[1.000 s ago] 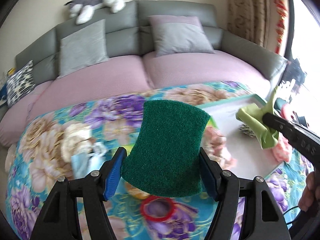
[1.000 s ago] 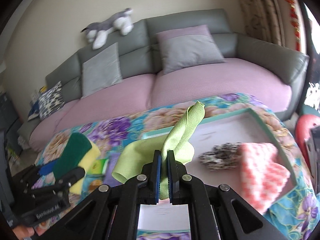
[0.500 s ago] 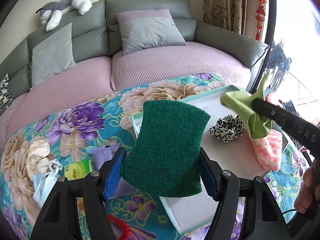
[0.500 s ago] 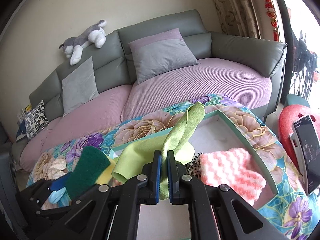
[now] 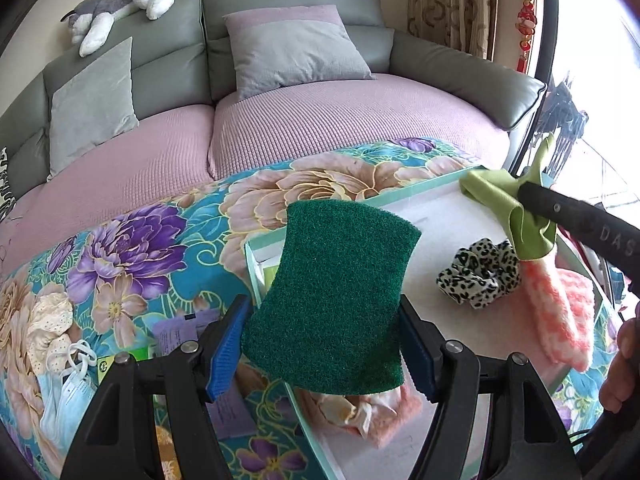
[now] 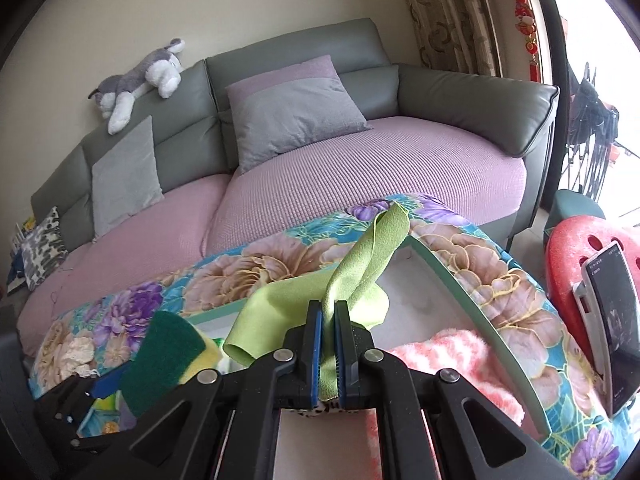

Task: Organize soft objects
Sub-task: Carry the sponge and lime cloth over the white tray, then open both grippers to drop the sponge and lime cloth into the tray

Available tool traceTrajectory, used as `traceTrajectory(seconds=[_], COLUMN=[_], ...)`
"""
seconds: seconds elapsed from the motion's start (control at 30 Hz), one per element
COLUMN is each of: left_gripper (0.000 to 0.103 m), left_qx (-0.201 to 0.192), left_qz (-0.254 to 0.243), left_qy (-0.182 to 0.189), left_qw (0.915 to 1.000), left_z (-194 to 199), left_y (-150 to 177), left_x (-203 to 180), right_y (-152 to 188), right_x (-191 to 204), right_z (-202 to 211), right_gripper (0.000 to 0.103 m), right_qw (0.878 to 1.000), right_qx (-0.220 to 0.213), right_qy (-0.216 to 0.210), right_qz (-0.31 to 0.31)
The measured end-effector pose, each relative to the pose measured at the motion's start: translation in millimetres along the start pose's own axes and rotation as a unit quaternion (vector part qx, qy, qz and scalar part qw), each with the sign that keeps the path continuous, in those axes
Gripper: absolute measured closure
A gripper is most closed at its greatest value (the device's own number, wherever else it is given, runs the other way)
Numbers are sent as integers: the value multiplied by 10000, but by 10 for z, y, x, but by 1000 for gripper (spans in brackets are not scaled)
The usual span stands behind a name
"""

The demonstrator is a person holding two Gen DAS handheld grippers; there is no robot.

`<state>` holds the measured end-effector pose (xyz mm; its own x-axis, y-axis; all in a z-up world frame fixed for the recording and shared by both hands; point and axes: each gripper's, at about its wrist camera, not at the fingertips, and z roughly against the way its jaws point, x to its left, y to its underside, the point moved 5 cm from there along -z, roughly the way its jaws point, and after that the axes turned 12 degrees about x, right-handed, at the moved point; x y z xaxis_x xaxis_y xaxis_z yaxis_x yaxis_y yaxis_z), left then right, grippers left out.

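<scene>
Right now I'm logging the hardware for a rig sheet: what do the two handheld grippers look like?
The left gripper and right gripper match: black plastic bodies with triangular cut-outs, silver round bolts at the joints, and blue ribbed pads lining the fingers. Seen from the left wrist, the right one's black side bears pale raised letters "DAS". A bare hand shows at its rear.

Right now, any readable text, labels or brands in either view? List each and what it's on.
"DAS": raised letters on the right gripper arm, cut off at the left wrist view's edge.
Purple paper slips on the floral cloth: print too small to read.
Green packet: a round mark, unreadable.
Phone screen: glare and blur, nothing legible.
Green sponge and green cloth: no text.
</scene>
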<state>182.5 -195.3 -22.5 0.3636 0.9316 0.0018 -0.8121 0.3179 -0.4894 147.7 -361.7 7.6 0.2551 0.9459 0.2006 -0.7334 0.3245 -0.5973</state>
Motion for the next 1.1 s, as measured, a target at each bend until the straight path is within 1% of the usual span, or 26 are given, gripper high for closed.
traceTrajectory(seconds=[0.17, 0.23, 0.3, 0.43, 0.47, 0.5, 0.57, 0.6, 0.63, 0.7, 0.77, 0.83, 0.87, 0.93, 0.97, 1.0, 1.07, 1.1], left_gripper=[31, 31, 30, 28, 26, 21, 12, 12, 12, 12, 11, 7, 7, 7, 7, 7, 7, 7], left_qx=[29, 50, 60, 46, 56, 61, 62, 46, 32, 20, -2, -46, -66, -102, -133, -158, -211, -229], left_qz=[-65, -90, -112, -129, -111, -88, -49, -22, 3, 32, 71, 133, 174, 261, 305, 346, 414, 433], left_qy=[-36, -71, -77, -163, -177, -176, -175, -182, -186, -188, -242, -304, -331, -378, -389, -382, -339, -327], left_qw=[10000, 9999, 9999, 9998, 9998, 9998, 9998, 9998, 9998, 9998, 9997, 9994, 9993, 9989, 9987, 9985, 9983, 9983], left_z=[-83, -103, -107, -80, -70, -54, -20, 7, 30, 70, 112, 152, 173, 216, 241, 268, 322, 344], left_y=[-27, -29, -33, -38, -37, -36, -33, -33, -33, -22, -11, 1, 7, 17, 22, 30, 47, 52], left_x=[-35, -47, -67, -65, -51, -36, -9, 10, 25, 56, 100, 155, 186, 255, 289, 320, 365, 380], right_y=[-40, -38, -36, -38, -35, -34, -30, -27, -21, -13, -12, -8, -4, 8, 16, 23, 39, 47], right_x=[-55, -78, -101, -153, -164, -173, -183, -183, -193, -180, -153, -116, -90, -25, 7, 36, 79, 95], right_z=[-79, -114, -130, -137, -137, -131, -120, -119, -116, -110, -85, -69, -58, -42, -36, -31, -15, -5], right_gripper=[97, 97, 93, 93, 93, 93, 85, 74, 59, 42, 42, 34, 31, 23, 21, 16, 10, 5], right_qw=[10000, 9999, 9998, 9996, 9994, 9992, 9985, 9982, 9979, 9974, 9971, 9967, 9964, 9959, 9956, 9953, 9948, 9946], right_qx=[-40, -14, 23, 104, 130, 143, 194, 241, 280, 334, 348, 371, 386, 414, 432, 441, 457, 464], right_qy=[60, 106, 141, 256, 309, 378, 505, 554, 587, 644, 673, 707, 720, 739, 746, 753, 777, 794], right_qz=[-32, -63, -99, -90, -78, -63, -23, -6, 7, 40, 102, 162, 212, 319, 371, 413, 466, 477])
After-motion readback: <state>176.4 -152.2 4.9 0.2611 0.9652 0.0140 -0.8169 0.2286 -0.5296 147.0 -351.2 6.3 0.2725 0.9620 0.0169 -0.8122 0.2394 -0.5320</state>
